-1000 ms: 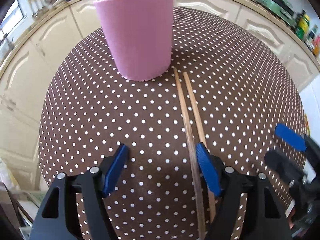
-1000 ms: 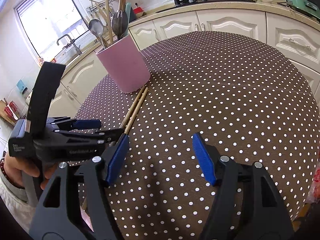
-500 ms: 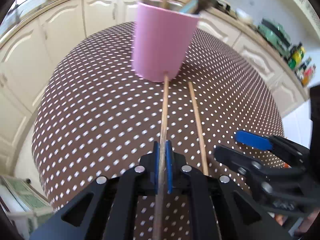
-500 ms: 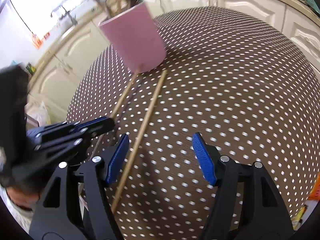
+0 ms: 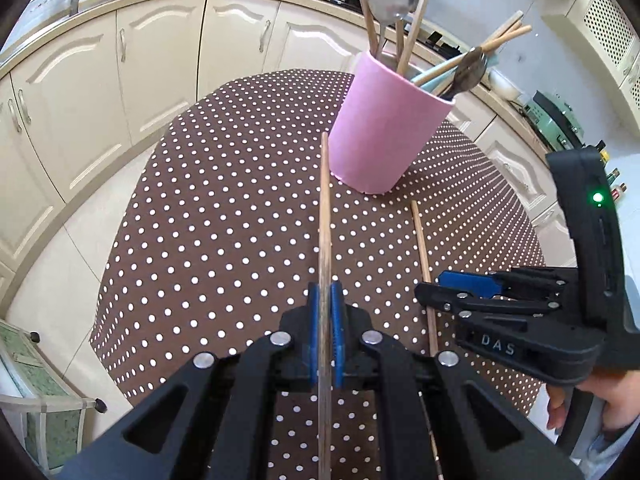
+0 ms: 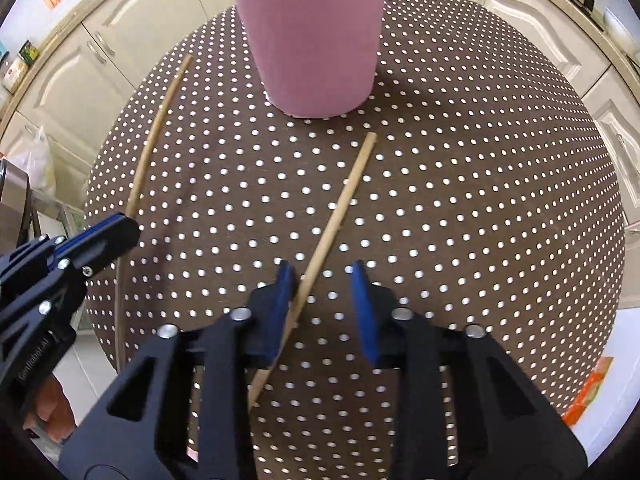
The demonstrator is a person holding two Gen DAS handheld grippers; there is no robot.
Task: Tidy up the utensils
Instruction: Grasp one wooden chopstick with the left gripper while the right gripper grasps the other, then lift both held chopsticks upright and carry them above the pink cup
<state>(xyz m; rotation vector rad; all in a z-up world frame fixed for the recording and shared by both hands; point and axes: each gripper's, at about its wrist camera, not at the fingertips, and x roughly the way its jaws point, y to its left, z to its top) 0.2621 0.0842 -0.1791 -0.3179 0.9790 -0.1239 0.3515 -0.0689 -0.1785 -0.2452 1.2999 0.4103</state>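
The pink cup (image 5: 386,128) is already holding spoons and chopsticks. The left tool (image 5: 325,316) is pinching one chopstick (image 5: 325,216); the right tool (image 6: 322,292) is closing around the other chopstick (image 6: 340,208), lying on the table (image 6: 480,200).

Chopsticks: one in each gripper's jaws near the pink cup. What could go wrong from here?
1. The right gripper is closing, but the second chopstick lies slantwise against one pad only; it may skid or pivot out.
2. The left gripper pinches the first chopstick far from its tip, beside the pink cup; a swing could knock the cup.
3. The cup already bristles with utensils, so insertion could snag.
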